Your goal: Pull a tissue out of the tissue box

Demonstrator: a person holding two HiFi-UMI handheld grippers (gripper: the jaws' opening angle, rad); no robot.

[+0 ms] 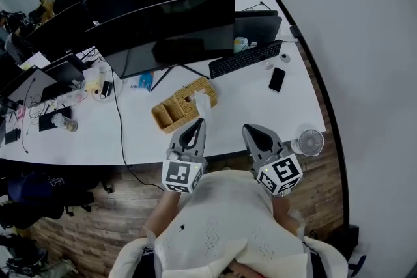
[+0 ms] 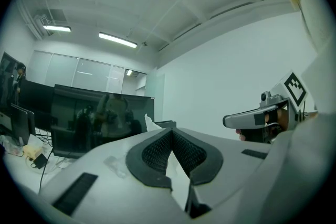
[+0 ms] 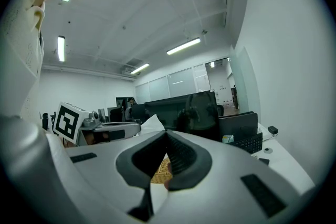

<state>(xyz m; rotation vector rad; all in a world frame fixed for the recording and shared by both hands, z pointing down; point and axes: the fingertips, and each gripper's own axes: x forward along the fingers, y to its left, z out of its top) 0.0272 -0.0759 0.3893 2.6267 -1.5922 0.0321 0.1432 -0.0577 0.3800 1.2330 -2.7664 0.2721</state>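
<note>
A woven tissue box [image 1: 179, 106] sits on the white desk [image 1: 260, 107] in front of the monitors, with a white tissue [image 1: 202, 100] standing up out of its right end. My left gripper [image 1: 199, 122] hovers just short of the box, jaws shut and holding nothing. My right gripper [image 1: 249, 129] is level beside it, to the right of the box, and also shut and empty. In the left gripper view the tissue's tip [image 2: 151, 124] shows just above the closed jaws. In the right gripper view the tissue [image 3: 152, 124] rises behind the jaws, and the box [image 3: 161, 168] shows through the gap under them.
Black monitors [image 1: 163, 29] line the back of the desk. A keyboard [image 1: 245, 58], a phone [image 1: 277, 79] and a small fan [image 1: 310, 142] lie to the right. A cable [image 1: 120, 120] runs across the desk on the left, where small items are cluttered.
</note>
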